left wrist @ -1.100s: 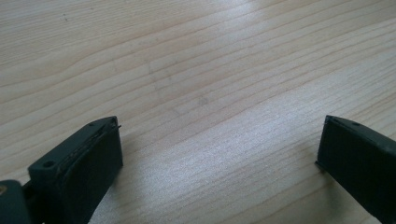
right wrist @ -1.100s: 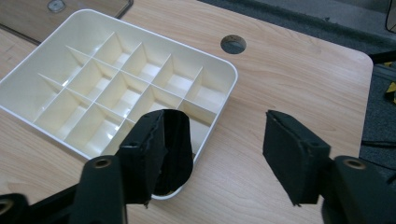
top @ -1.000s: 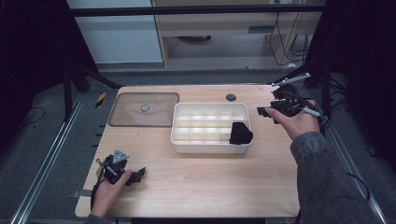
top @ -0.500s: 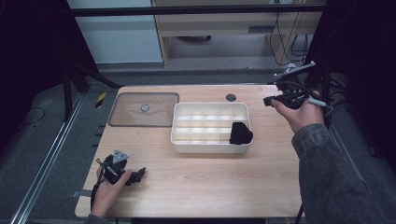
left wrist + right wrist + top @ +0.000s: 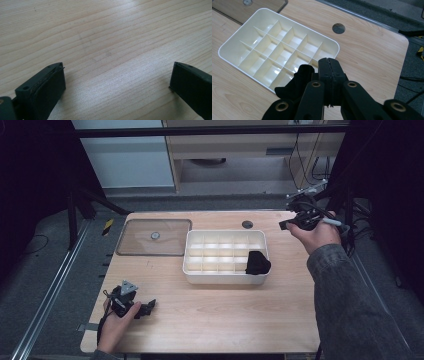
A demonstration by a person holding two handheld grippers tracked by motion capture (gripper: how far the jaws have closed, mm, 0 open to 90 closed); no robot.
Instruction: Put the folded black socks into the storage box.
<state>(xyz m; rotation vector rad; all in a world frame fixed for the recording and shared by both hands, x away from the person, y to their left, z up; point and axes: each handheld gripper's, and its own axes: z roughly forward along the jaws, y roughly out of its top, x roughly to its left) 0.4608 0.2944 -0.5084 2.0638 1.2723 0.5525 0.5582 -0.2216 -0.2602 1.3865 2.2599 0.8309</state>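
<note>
Wooden table [image 5: 220, 320], pale and grained, carrying everything else. Far left on it, a clear flat lid [image 5: 154, 237] with a small knob at its centre. Just right of the lid, a white divided tray [image 5: 225, 256], laid out in rows of small compartments. In the tray's near right corner compartment, a black cloth [image 5: 257, 263], bunched and spilling a little over the rim. Beyond the tray's far edge, a small dark round hole [image 5: 247, 224] in the tabletop.

Right gripper [image 5: 284, 225] up off the table at the far right, past the tray's far right corner, jaws pressed together on nothing; black cloth below and nearer, well apart from it. Left gripper [image 5: 151, 306] low at the near left corner, jaws spread wide over bare wood, far from the cloth.
</note>
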